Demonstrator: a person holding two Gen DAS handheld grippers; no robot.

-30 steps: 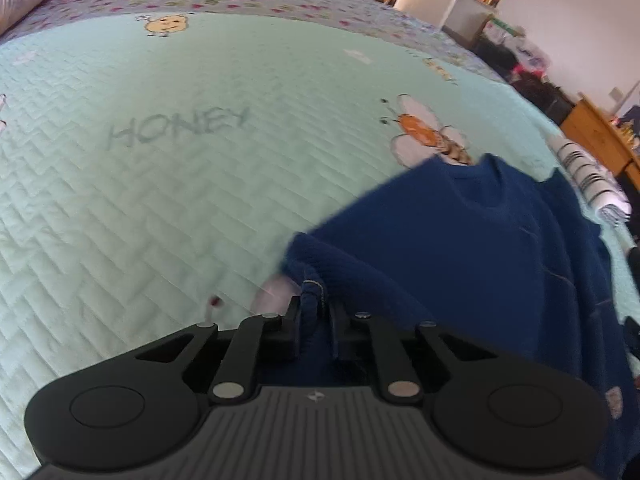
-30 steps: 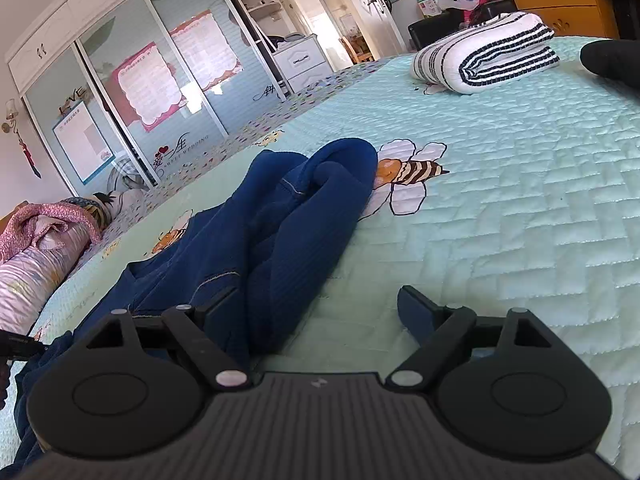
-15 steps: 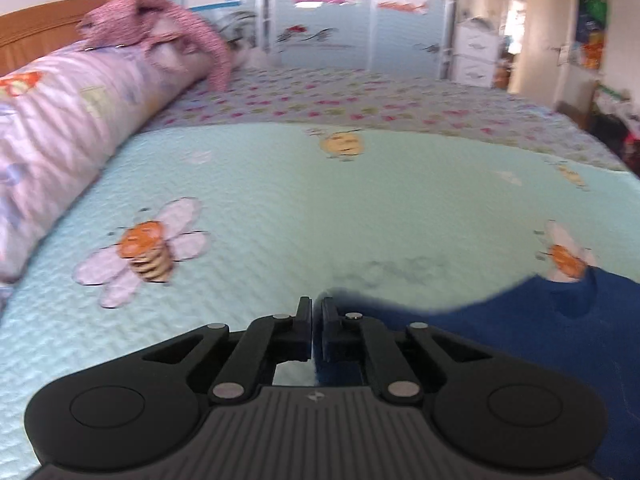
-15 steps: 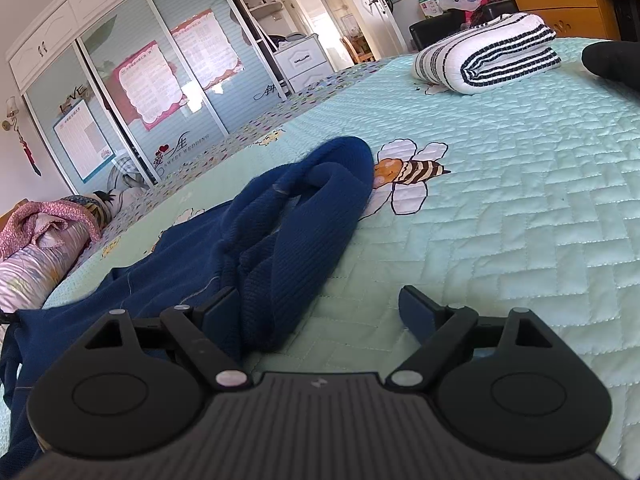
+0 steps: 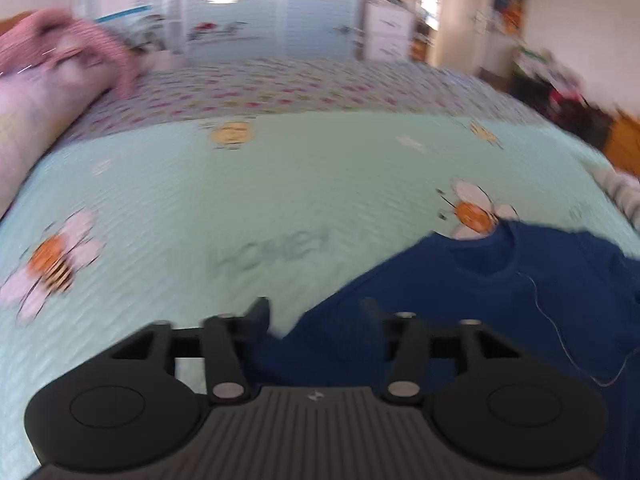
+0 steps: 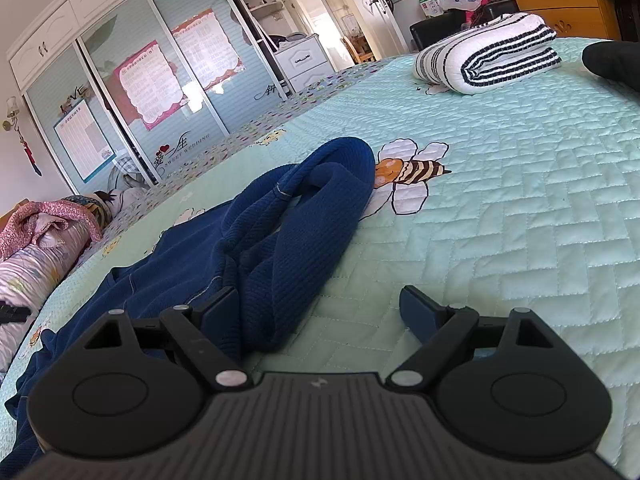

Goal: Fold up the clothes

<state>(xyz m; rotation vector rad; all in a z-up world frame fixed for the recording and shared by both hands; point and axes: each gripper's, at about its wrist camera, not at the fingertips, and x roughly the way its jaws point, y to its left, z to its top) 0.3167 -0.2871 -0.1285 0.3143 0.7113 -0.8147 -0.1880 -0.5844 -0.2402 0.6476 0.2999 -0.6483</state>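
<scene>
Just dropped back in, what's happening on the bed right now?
A person with a handheld gripper in each hand is folding a dark blue knit sweater on a mint green quilted bedspread with bee prints. The left gripper is opening over one edge of the sweater, which lies loose between its fingers. The right gripper is open at the bunched sleeve, gripping nothing. A folded white towel with black stripes lies further back.
</scene>
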